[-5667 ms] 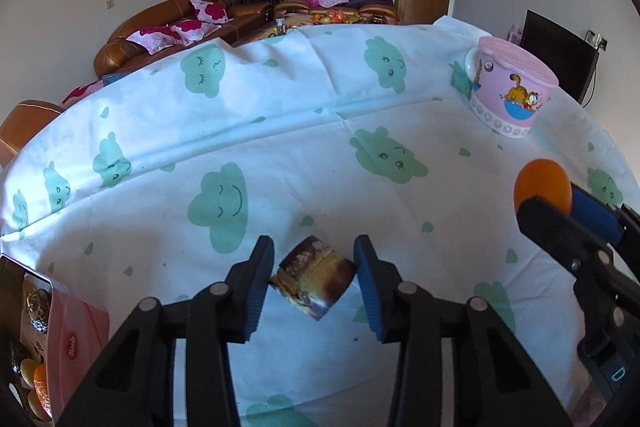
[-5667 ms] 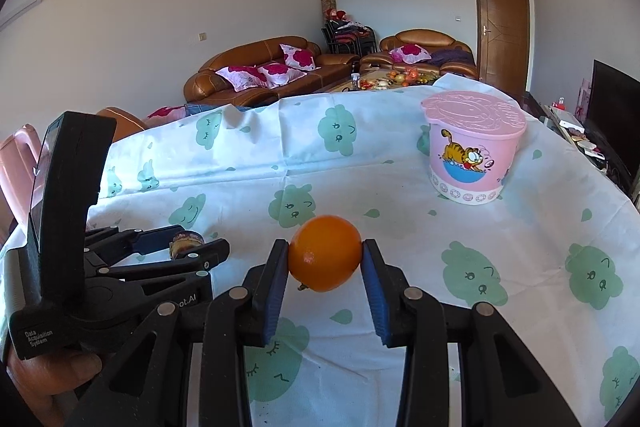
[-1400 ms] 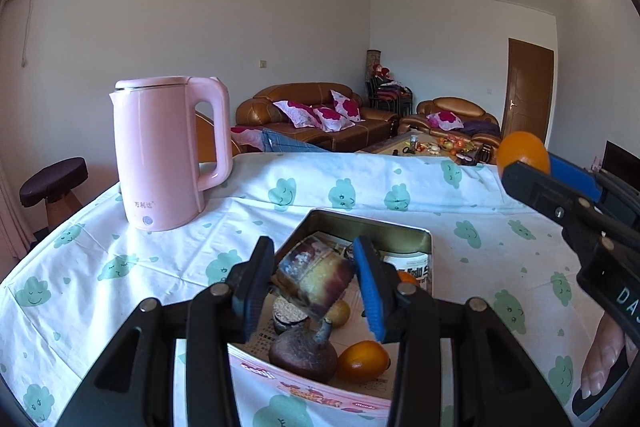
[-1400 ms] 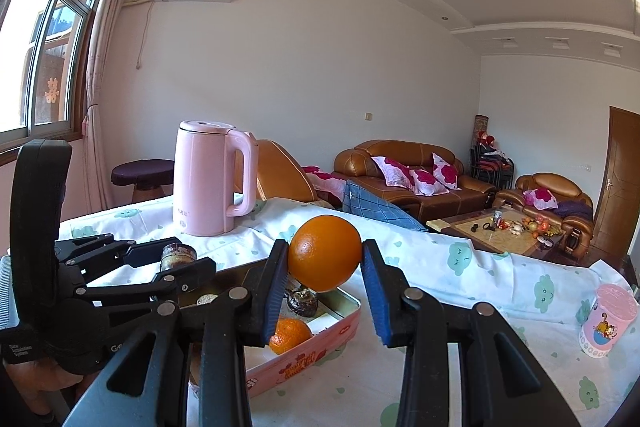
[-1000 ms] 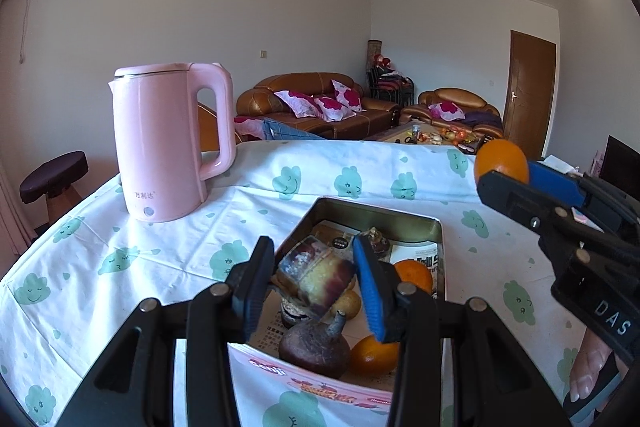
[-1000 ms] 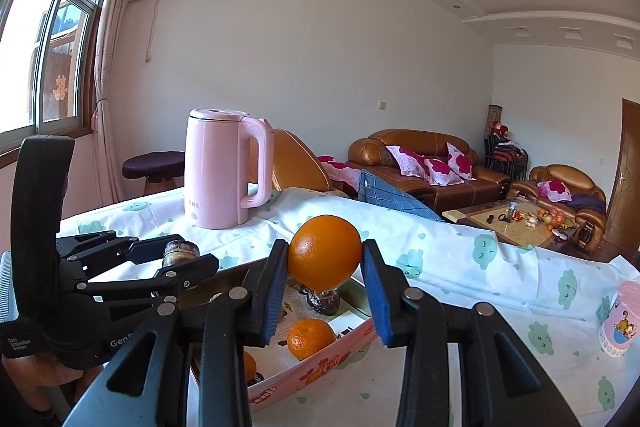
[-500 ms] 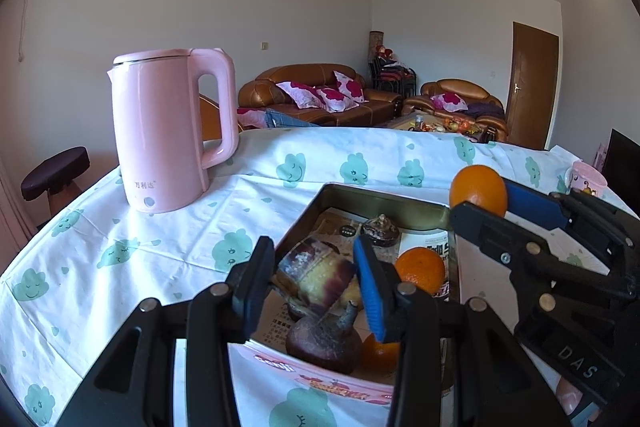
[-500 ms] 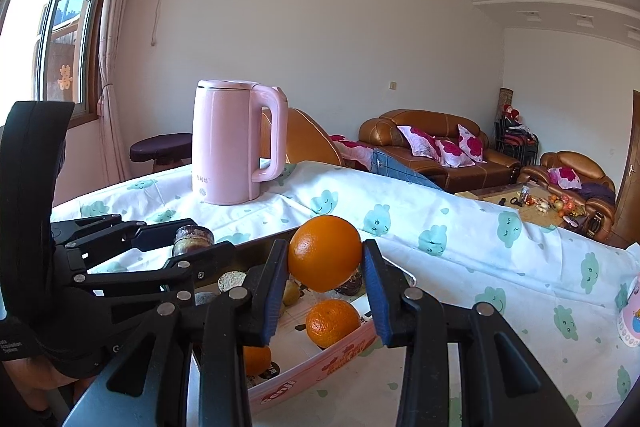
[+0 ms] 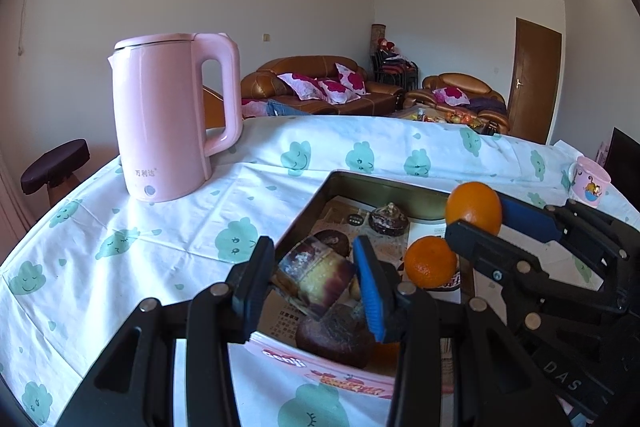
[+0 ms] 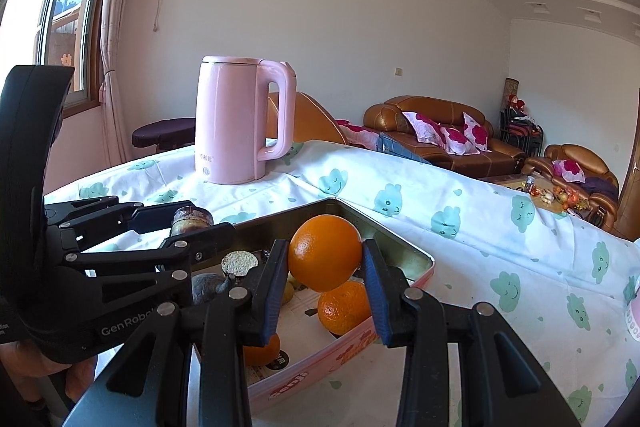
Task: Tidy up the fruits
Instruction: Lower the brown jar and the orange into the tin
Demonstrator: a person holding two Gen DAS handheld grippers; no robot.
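Orange peel, glossy and unmarked: the orange (image 10: 325,252) sits clenched between the blue pads of the right claw (image 10: 325,269), hanging over the open tin (image 10: 420,255) but not yet in it. The left claw (image 9: 316,281) grips a cut chunk of brown-and-yellow fruit (image 9: 314,277), also held above the tin, near its front wall.

Change: a few seconds back both claws held the same loads over bare cloth, with a pink cup nearby and no tin in sight. Both have since been carried across to the tin, and over the last second the right claw has dipped closer to it. Neither grip has altered. Judgement: transport is finished; only the two releases remain for this pair.

Already inside: a second orange (image 10: 345,304) directly under the held one, a dark round fruit (image 9: 335,335), and a smaller dark one (image 9: 388,219) toward the back, all lying on printed paper.

Outward: a pink kettle (image 9: 172,115) stands on the bench (image 9: 160,227), apart from the tin.

Hard to read: the tin's near corner is hidden behind the claws, so free floor space there is uncertain. A third orange (image 10: 262,349) is mostly covered. What kind of fruit the chunk is cannot be told.
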